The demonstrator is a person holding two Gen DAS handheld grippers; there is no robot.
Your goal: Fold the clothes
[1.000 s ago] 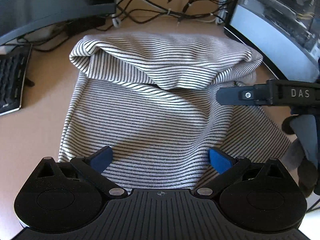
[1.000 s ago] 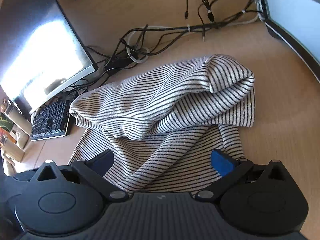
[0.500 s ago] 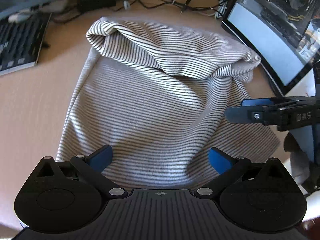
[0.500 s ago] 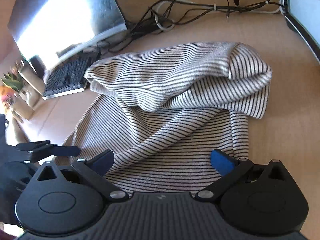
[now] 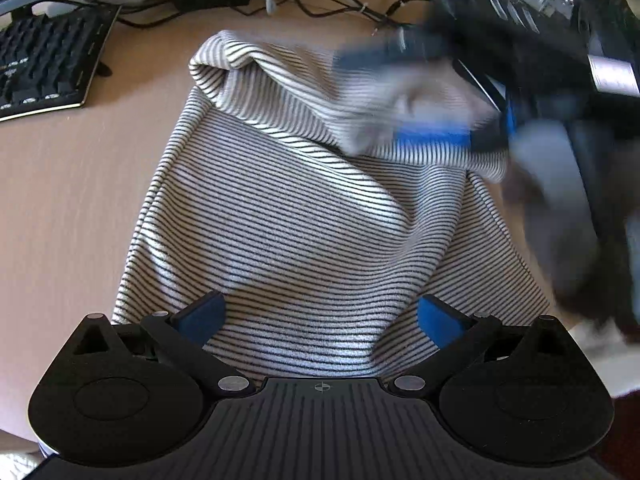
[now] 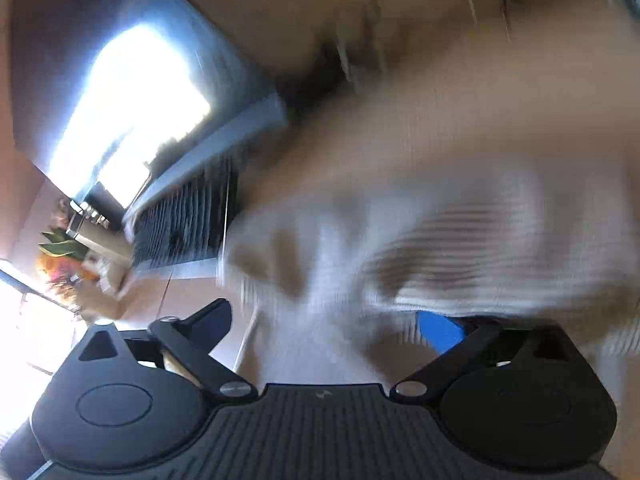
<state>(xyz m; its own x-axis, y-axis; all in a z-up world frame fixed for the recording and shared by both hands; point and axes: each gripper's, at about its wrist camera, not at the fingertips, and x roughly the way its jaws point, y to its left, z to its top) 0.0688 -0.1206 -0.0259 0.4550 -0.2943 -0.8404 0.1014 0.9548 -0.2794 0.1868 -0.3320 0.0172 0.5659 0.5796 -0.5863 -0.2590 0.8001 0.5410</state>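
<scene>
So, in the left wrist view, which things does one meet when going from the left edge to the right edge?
Keyboard → bare desk → striped garment → right gripper, blurred, over the garment's far right part.

Daylight falls warm across the table (image 5: 72, 184), and the left tongs (image 5: 320, 316) cast a soft shadow on the striped cloth (image 5: 304, 220). The left view is sharp except its upper right, where the right tongs (image 5: 432, 136) smear. The right view is heavily motion-blurred, the monitor (image 6: 132, 112) glaring white. Fisheye bending curves both frames' edges.
</scene>
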